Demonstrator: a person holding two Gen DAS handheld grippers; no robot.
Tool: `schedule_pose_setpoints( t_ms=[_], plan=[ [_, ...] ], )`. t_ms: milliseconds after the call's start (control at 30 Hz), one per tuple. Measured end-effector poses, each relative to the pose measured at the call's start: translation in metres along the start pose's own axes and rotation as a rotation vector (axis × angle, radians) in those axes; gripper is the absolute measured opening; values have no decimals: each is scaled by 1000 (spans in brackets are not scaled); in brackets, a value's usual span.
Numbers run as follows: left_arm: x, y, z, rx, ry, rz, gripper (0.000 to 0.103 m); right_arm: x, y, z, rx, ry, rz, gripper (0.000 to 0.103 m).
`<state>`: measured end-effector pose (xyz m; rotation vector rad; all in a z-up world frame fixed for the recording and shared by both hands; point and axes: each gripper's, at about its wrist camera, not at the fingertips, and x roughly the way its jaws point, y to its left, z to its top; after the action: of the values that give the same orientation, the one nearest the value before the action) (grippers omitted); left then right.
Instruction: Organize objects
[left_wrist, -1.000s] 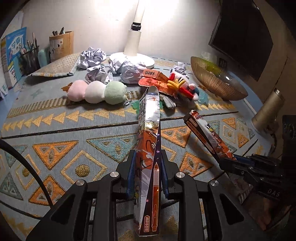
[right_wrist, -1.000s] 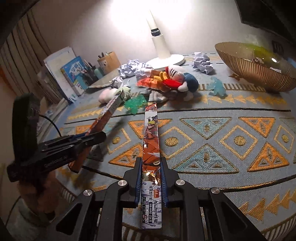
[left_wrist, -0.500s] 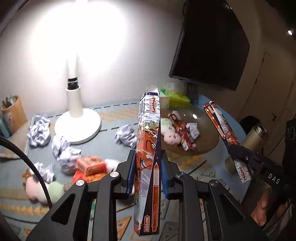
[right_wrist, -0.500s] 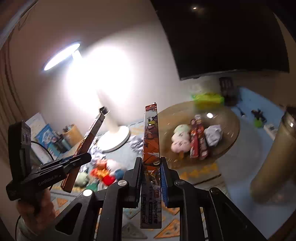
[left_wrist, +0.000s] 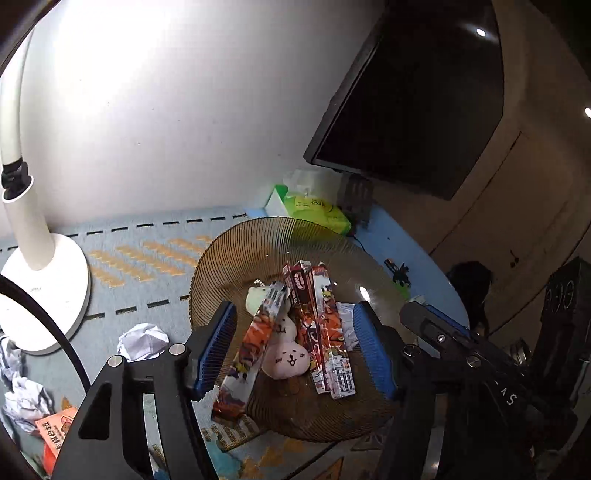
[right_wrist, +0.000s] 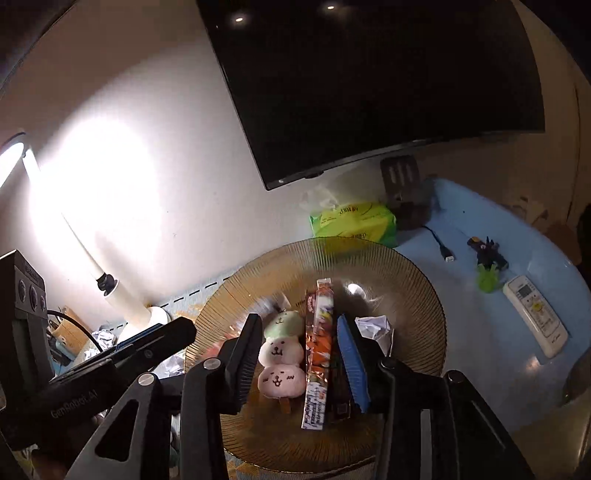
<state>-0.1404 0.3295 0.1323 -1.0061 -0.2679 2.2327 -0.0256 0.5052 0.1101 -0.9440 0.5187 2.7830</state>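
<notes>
My left gripper (left_wrist: 295, 347) hangs over the bowl (left_wrist: 221, 258) with its fingers (left_wrist: 216, 345) spread wide and nothing between the pads. Under it a long orange box (left_wrist: 255, 343) slants from the bowl's middle out over the near rim, its lower end past the edge; I cannot tell if it touches the left finger. Beside it lies the plush skewer (left_wrist: 284, 354), pink ball nearest me, and on the far side of that two more boxes (left_wrist: 325, 332) lie side by side, just beside a paper ball (left_wrist: 347, 321).

My right gripper (right_wrist: 301, 358) is also over the bowl, fingers (right_wrist: 352, 360) parted; a box (right_wrist: 317, 354) lies lengthwise in the gap, close to the blue pad, and I cannot tell whether it is touching. The skewer sits just inside the other finger.

On the surface (left_wrist: 147, 240) left of the bowl stand the lamp (left_wrist: 40, 295) and another paper ball (left_wrist: 142, 339). Behind the bowl is a green pack (right_wrist: 351, 221), with a remote (right_wrist: 535, 315) off to the right.
</notes>
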Motion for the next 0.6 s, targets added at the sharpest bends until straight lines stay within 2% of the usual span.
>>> schedule_pose_setpoints(
  t_ms=[167, 267, 300, 367, 433, 500, 567, 600],
  plan=[
    [-49, 22, -15, -60, -47, -15, 63, -16, 3, -21, -12, 15, 17, 47],
    [-92, 32, -30, -44, -89, 20, 63, -31, 20, -35, -44, 24, 66, 47],
    [-107, 37, -36, -34, -107, 39, 63, -38, 28, -41, -63, 21, 81, 49],
    [-140, 47, -53, -26, -151, 71, 64, -51, 45, -54, -106, 11, 115, 61],
    [-170, 58, -67, -45, -189, 96, 71, -61, 62, -71, -148, -2, 146, 71],
    [-197, 73, -86, -78, -223, 122, 87, -65, 79, -92, -206, 2, 167, 73],
    [-221, 93, -110, -112, -255, 168, 94, -59, 91, -113, -235, 46, 183, 73],
    [-230, 104, -122, -132, -264, 202, 94, -54, 95, -122, -236, 74, 200, 73]
  ],
)
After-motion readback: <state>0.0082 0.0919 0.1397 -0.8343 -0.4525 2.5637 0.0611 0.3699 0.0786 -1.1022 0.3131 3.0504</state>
